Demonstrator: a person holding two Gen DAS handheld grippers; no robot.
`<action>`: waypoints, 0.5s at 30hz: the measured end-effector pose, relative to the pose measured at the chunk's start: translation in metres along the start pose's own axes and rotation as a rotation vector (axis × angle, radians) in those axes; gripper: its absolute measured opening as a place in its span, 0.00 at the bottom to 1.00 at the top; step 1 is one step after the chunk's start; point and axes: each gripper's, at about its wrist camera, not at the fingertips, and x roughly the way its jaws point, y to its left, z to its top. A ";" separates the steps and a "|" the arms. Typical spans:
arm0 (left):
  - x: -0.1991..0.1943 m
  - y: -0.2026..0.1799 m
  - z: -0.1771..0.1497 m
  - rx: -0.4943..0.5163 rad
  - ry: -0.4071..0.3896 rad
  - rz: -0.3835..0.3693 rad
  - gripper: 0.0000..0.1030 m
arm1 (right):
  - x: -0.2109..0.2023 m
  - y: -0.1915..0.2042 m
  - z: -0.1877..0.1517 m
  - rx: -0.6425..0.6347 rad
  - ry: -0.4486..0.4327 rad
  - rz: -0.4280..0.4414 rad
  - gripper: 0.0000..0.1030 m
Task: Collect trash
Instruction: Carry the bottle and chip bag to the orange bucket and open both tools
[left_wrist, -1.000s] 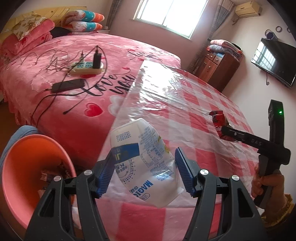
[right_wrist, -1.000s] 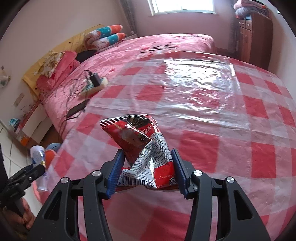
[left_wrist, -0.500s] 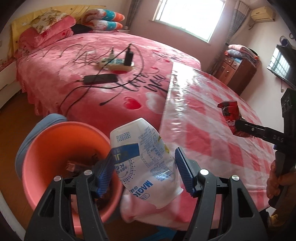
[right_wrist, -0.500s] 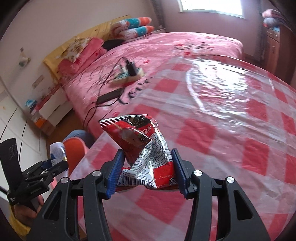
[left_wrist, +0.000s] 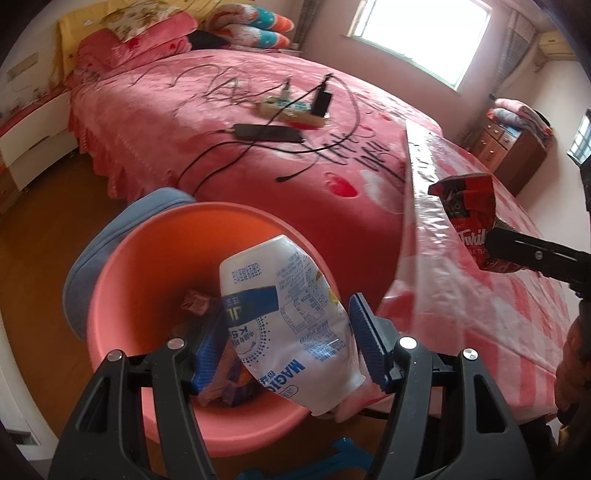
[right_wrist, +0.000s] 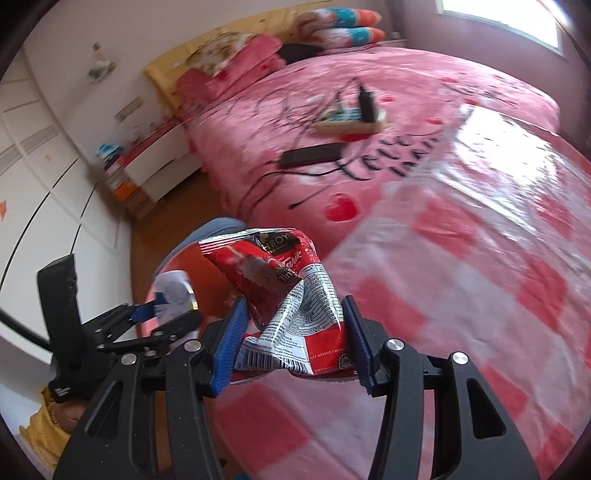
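The orange bin stands on the floor beside the checked table, and the coming drop turns on which load hangs over its mouth. The left gripper is the nearer one: it points steeply down with the bin's opening directly beyond its fingers, clamped on a squashed white bottle whose long axis runs along the fingers, base outward. The right gripper, clenched on a crumpled red wrapper, hangs above the table's edge, with the bin ahead and to its left.
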 end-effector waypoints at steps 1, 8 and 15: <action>0.001 0.006 -0.001 -0.010 0.003 0.008 0.63 | 0.003 0.005 0.002 -0.009 0.006 0.008 0.51; 0.004 0.033 -0.008 -0.062 0.020 0.039 0.63 | 0.031 0.041 0.009 -0.062 0.057 0.057 0.51; 0.011 0.051 -0.015 -0.100 0.040 0.053 0.63 | 0.053 0.061 0.013 -0.090 0.101 0.083 0.51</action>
